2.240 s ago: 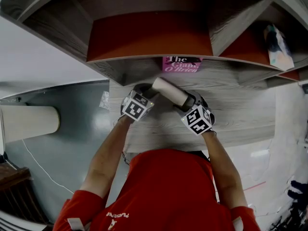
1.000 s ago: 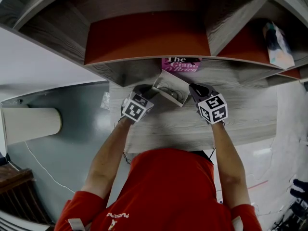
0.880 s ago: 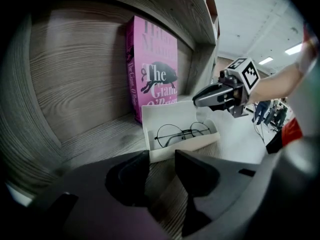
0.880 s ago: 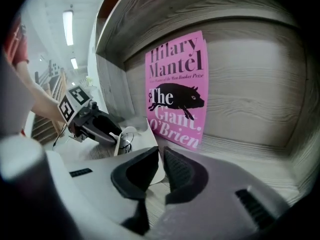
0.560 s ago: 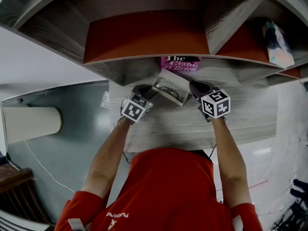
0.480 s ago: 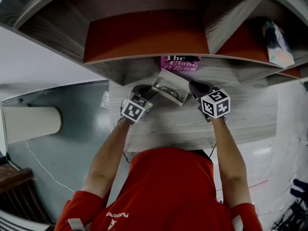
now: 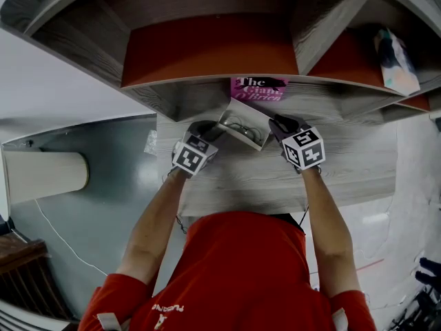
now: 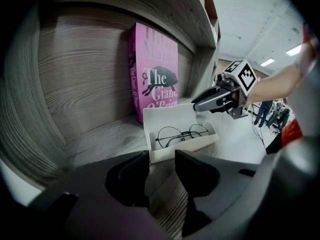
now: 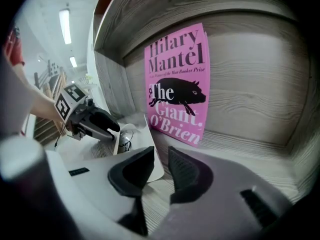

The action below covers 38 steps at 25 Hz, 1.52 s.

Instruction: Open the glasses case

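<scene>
The white glasses case (image 7: 242, 120) lies open on the wooden shelf (image 7: 344, 167), its lid raised toward the back. Thin round glasses (image 8: 182, 133) rest inside it. My left gripper (image 7: 212, 130) is at the case's left end; in the left gripper view (image 8: 160, 156) the case's near corner sits between its fingertips, held there. My right gripper (image 7: 275, 123) is at the case's right end. Its jaws (image 9: 161, 156) have just been opening and stand a little apart. The lid's white edge (image 9: 146, 134) shows just beyond them, not pinched.
A pink book (image 7: 259, 88) stands against the back of the shelf right behind the case. Wooden walls and a red-backed shelf (image 7: 207, 47) rise above. The person's red shirt (image 7: 241, 267) fills the near side, with grey floor (image 7: 117, 185) to the left.
Two seconds ago the case was shut with both grippers on it. Now it is open with the glasses showing, and the right gripper has let go and sits at its right end.
</scene>
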Motion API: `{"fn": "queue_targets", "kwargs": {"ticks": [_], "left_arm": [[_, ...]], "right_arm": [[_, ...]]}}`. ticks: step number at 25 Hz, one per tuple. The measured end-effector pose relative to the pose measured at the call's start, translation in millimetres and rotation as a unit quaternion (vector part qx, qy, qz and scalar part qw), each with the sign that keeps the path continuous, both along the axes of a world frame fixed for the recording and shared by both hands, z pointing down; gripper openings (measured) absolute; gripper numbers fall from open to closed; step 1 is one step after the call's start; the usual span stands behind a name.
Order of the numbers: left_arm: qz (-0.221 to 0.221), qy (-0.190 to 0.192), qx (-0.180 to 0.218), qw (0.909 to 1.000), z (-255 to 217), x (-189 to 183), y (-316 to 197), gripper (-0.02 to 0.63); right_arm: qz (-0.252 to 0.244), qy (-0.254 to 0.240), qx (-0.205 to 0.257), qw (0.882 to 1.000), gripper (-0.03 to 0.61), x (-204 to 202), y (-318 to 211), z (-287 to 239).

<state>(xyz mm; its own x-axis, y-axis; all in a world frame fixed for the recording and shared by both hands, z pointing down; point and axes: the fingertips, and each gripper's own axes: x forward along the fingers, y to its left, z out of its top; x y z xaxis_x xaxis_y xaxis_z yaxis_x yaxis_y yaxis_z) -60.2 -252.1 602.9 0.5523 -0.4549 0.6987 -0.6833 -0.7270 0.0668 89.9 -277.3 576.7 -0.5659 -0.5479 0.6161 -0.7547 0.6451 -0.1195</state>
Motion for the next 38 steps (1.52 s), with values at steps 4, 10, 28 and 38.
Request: {"fn": "queue_targets", "kwargs": {"ticks": [4,10,28,38], "left_arm": [[-0.001,0.001,0.002,1.0,-6,-1,3,0.158],[-0.009,0.018,0.007,0.9998,-17,2,7,0.158],[-0.056,0.185,0.171,0.966,-161,25,18,0.072],[-0.071,0.262,0.252,0.9288,-241,23,44,0.02]], "right_arm": [[-0.003,-0.004,0.011,1.0,0.1,0,1,-8],[-0.018,-0.019,0.027,0.999,0.115,-5,11,-23],[-0.019,-0.099,0.186,0.977,0.032,-31,44,-147],[-0.003,-0.17,0.248,0.954,0.006,-41,82,-212]]}}
